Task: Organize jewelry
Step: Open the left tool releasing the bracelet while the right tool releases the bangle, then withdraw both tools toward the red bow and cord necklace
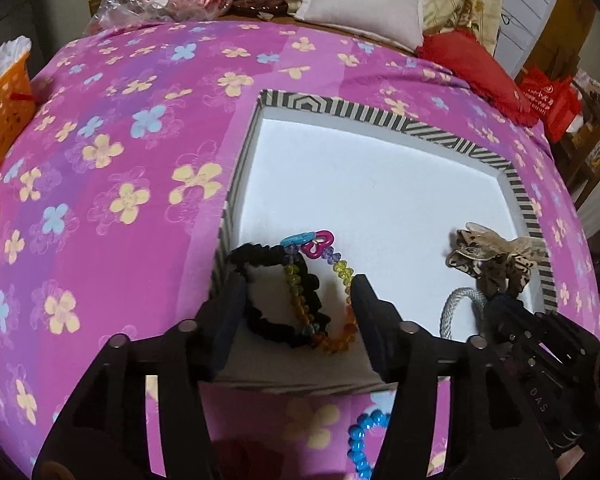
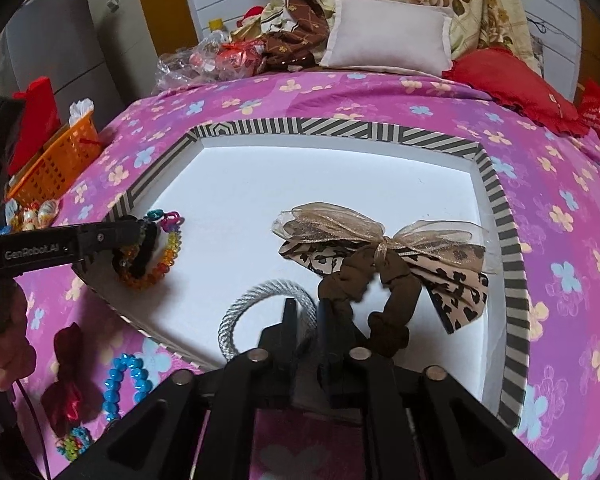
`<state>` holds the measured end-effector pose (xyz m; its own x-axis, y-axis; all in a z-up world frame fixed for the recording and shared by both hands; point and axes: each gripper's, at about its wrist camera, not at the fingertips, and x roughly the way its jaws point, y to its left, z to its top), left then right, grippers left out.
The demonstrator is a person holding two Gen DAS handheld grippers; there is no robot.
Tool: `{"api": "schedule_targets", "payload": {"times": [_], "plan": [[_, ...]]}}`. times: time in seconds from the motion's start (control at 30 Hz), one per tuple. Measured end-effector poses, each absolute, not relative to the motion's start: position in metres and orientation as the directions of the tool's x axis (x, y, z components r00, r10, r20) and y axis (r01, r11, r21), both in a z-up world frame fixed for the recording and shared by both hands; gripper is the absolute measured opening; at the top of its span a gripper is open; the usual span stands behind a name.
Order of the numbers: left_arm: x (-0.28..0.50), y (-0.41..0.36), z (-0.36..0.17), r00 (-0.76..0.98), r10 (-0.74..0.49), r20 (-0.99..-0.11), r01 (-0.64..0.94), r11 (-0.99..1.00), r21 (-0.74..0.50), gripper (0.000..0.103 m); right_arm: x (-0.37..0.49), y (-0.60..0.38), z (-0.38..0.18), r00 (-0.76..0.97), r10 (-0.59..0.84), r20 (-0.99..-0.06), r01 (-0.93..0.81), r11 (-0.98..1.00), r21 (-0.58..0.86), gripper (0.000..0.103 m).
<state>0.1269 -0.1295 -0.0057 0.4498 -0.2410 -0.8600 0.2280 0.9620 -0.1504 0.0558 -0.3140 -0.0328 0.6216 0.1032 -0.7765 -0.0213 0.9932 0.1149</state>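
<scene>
A striped-rim box (image 1: 416,126) with a white floor lies on the pink bed. My left gripper (image 1: 298,292) is open over its near left corner, its fingers either side of a black scrunchie (image 1: 260,308) and a rainbow bead bracelet (image 1: 340,272). My right gripper (image 2: 306,308) is nearly shut on the silver rope bracelet (image 2: 236,312), beside the brown scrunchie with the leopard bow (image 2: 380,248). The bow (image 1: 488,256), the silver bracelet (image 1: 456,308) and the right gripper also show in the left wrist view. The left gripper (image 2: 132,236) shows in the right wrist view over the bead bracelet (image 2: 168,256).
A blue bead bracelet (image 2: 120,380), a dark red bow (image 2: 70,376) and a small multicolour bracelet (image 2: 74,444) lie on the bedspread in front of the box. An orange basket (image 2: 56,164) stands at the left. Pillows (image 2: 388,36) and a red cushion (image 2: 512,80) lie behind.
</scene>
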Motion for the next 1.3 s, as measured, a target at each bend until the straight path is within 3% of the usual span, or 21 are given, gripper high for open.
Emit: {"api": "schedule_targets", "payload": {"times": [0.03,0.07,0.5,0.8,0.87,0.93,1.0,1.3], "plan": [[0.124,-0.128,-0.003,0.454,-0.24,-0.858,0.226,0.962,-0.15,0.057,0.054,-0.315,-0.032,0.626,0.104,-0.773,-0.019,0.993,0.119,0.032],[0.121,-0.126,0.0,0.459,-0.242,-0.855,0.228,0.962,-0.15,0.057,0.052,-0.315,-0.031,0.63,0.103,-0.769,-0.014,0.993,0.121,0.037],[0.043,-0.103,0.024,0.565,-0.169,-0.807,0.261,0.965,-0.019,0.057,-0.015,-0.301,0.002,0.69,0.117,-0.714,-0.003,0.987,0.159,0.043],[-0.008,-0.091,0.023,0.59,-0.164,-0.791,0.25,0.968,-0.014,0.057,-0.068,-0.276,0.014,0.705,0.119,-0.699,-0.013,0.988,0.155,0.043],[-0.018,-0.089,0.024,0.599,-0.157,-0.785,0.248,0.969,-0.004,0.057,-0.079,-0.273,0.016,0.708,0.118,-0.696,-0.008,0.987,0.159,0.046],[-0.027,-0.085,0.024,0.604,-0.155,-0.782,0.242,0.97,-0.005,0.057,-0.09,-0.269,0.016,0.711,0.112,-0.694,0.003,0.987,0.163,0.062],[-0.035,-0.081,0.023,0.602,-0.163,-0.782,0.238,0.971,-0.019,0.057,-0.1,-0.266,0.017,0.72,0.108,-0.685,0.009,0.986,0.164,0.067],[-0.065,-0.068,0.018,0.617,-0.159,-0.771,0.218,0.975,-0.027,0.057,-0.127,-0.249,0.02,0.727,0.091,-0.681,-0.002,0.992,0.13,0.067]]}}
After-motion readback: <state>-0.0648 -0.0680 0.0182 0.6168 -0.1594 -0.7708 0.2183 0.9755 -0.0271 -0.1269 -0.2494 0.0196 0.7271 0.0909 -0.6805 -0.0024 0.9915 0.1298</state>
